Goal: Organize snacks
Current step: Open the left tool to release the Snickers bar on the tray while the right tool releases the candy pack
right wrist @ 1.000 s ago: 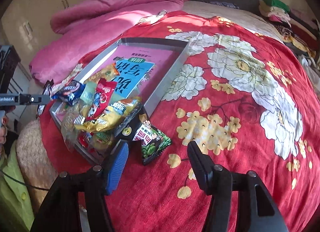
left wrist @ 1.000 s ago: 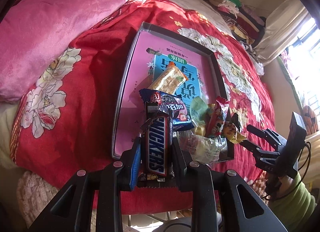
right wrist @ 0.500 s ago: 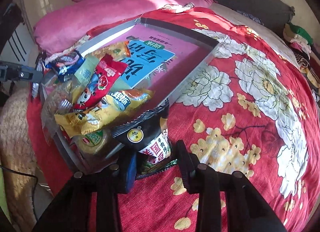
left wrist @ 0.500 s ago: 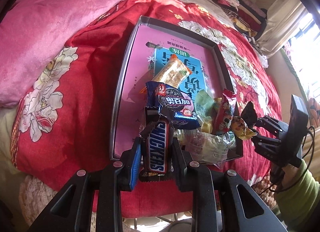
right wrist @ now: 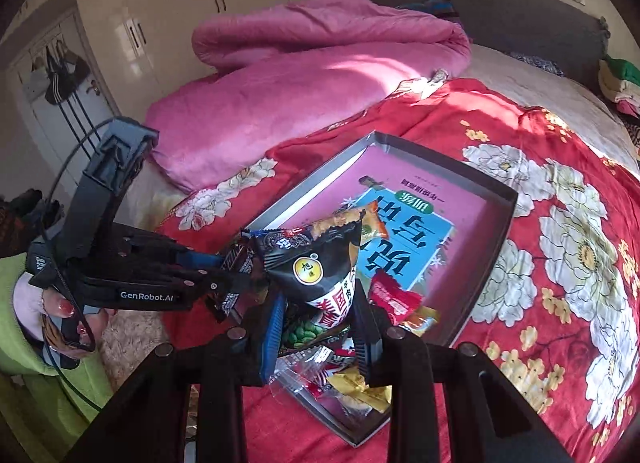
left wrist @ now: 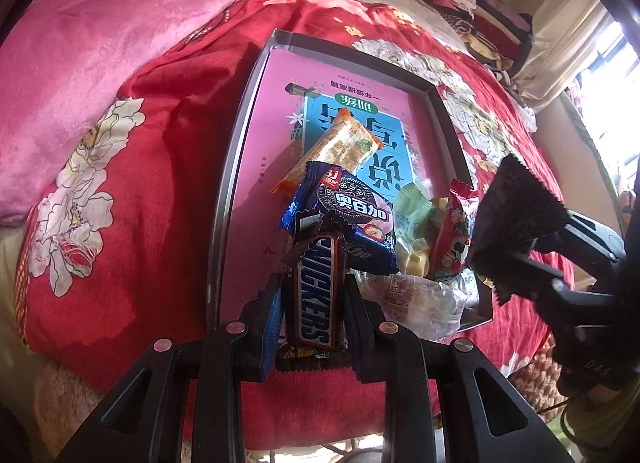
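Left tongs (left wrist: 312, 303): clenched on a Snickers bar (left wrist: 316, 295), glossy brown wrapper, long and flat, held over the near end of the tray.
Right tongs (right wrist: 320, 327): their jaws have just been closing; they pinch a black snack pouch (right wrist: 320, 263), crinkled foil with a serrated top edge, lifted above the tray's near corner.
Tray (left wrist: 236, 167): shallow grey rectangular box with thin upright walls, pink and blue printed sheet lining its floor, lying on the bed.
Snack pile: heaped at the tray's near end; blue cookie pack (left wrist: 344, 215), orange wafer bar (left wrist: 340, 147), red packet (left wrist: 452, 239), clear crumpled bag (left wrist: 420, 299).
Bedspread (left wrist: 140, 151): red, white peonies, softly creased.
Quilt (right wrist: 320, 67): pink, plush, folded in a thick roll.
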The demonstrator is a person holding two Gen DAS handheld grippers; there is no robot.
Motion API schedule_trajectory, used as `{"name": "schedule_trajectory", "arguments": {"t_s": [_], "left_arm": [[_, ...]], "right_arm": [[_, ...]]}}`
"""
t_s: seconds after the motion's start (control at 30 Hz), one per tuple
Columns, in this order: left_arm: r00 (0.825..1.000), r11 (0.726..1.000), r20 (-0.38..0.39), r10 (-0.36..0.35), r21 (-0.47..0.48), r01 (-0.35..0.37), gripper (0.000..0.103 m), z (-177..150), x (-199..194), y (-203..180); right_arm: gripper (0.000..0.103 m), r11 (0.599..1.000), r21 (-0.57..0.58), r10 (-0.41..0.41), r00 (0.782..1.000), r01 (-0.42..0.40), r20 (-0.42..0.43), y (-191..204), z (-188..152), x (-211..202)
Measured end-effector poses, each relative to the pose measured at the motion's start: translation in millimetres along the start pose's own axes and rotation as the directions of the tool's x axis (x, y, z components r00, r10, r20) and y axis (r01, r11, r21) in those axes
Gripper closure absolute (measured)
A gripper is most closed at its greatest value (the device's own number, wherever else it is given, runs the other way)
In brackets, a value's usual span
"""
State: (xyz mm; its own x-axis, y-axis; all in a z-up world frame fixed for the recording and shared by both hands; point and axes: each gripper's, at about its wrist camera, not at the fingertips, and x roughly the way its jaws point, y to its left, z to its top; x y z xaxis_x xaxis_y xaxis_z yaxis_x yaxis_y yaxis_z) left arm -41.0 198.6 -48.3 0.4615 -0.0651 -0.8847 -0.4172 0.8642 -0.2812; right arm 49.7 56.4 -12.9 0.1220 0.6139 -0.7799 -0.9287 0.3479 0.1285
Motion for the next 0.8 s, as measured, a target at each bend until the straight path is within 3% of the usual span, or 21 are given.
{"name": "schedule_trajectory", "arguments": {"t_s": [0.17,0.3,0.5,0.57,0.7,0.8], "left_arm": [[1.0,1.0,0.001,-0.005,0.002,0.005,0.074,-0.4,0.5,-0.5],[1.0,1.0,0.003,-0.008,0.002,0.008,0.074,-0.1,0.7,-0.6],[1.0,1.0,0.012,-0.004,0.008,0.004,0.073,1.0,-2.0,-3.6],[1.0,1.0,0.021,-0.001,0.009,0.001,0.068,1.4,-4.8,-5.0],[0.998,1.0,0.06,0.011,0.015,-0.011,0.04,3.2,-17.2,-9.3],[0.995,0.999,0.097,0.008,0.032,-0.011,0.036,3.0,-30.6,-15.5]], "right_arm": [[0.072,0.999,-0.021,-0.045,0.997,0.044,-0.07,7.7,-6.8,23.9],[0.072,0.996,-0.043,-0.077,0.994,0.074,-0.079,10.6,-8.6,28.0],[0.071,0.998,-0.035,-0.063,0.996,0.061,-0.055,12.0,-7.4,20.9],[0.068,0.998,-0.027,-0.061,0.997,0.06,-0.046,11.7,-8.1,16.9],[0.061,0.998,0.008,-0.057,0.998,0.057,-0.013,11.3,-9.9,3.8],[0.053,0.997,0.027,-0.076,0.997,0.075,0.03,12.2,-10.7,-12.6]]}}
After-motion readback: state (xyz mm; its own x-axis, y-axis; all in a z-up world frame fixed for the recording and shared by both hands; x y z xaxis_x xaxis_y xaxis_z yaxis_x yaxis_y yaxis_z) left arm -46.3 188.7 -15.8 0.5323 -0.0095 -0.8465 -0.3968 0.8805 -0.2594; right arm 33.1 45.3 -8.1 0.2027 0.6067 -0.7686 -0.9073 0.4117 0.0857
